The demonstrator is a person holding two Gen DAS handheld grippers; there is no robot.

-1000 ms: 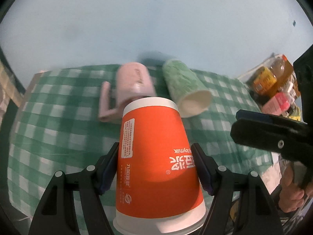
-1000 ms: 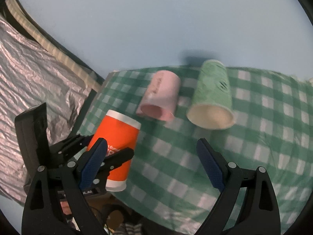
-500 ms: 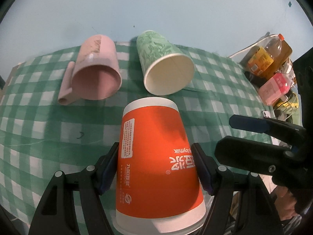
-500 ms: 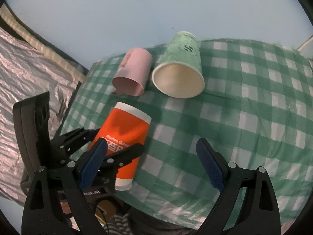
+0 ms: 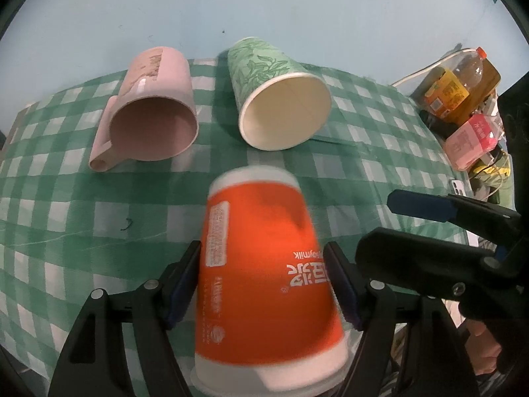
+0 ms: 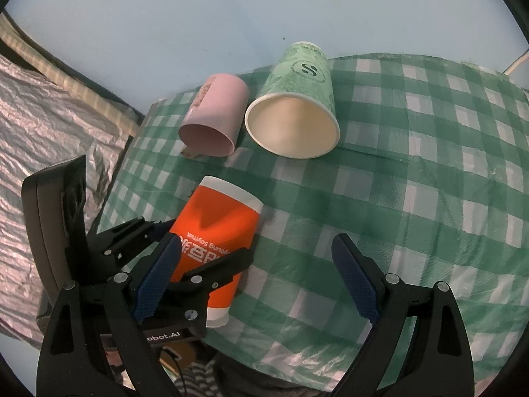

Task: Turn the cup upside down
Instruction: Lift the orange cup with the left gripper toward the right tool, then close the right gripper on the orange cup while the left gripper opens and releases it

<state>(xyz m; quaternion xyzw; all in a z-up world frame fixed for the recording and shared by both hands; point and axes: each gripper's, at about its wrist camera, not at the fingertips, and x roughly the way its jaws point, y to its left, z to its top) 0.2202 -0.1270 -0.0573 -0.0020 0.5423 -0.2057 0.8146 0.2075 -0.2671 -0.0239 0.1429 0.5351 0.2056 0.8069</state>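
Note:
My left gripper (image 5: 263, 281) is shut on an orange paper cup (image 5: 264, 264), base pointing away and rim toward the camera, held tilted over the green checked tablecloth (image 5: 66, 198). The right wrist view shows the same orange cup (image 6: 218, 231) at lower left, gripped by the left gripper (image 6: 185, 254), its far end low over the cloth. My right gripper (image 6: 258, 274) is open and empty, to the right of the cup; it also shows in the left wrist view (image 5: 429, 231).
A pink mug (image 5: 152, 106) and a green paper cup (image 5: 277, 99) lie on their sides at the back of the table, mouths toward me. Drink bottles (image 5: 463, 82) stand off the table's right edge. Crinkled foil (image 6: 43, 125) lies left of the table.
The left gripper has carried the orange cup forward over the table, closer to the cloth and the two lying cups. The right gripper followed, still open.

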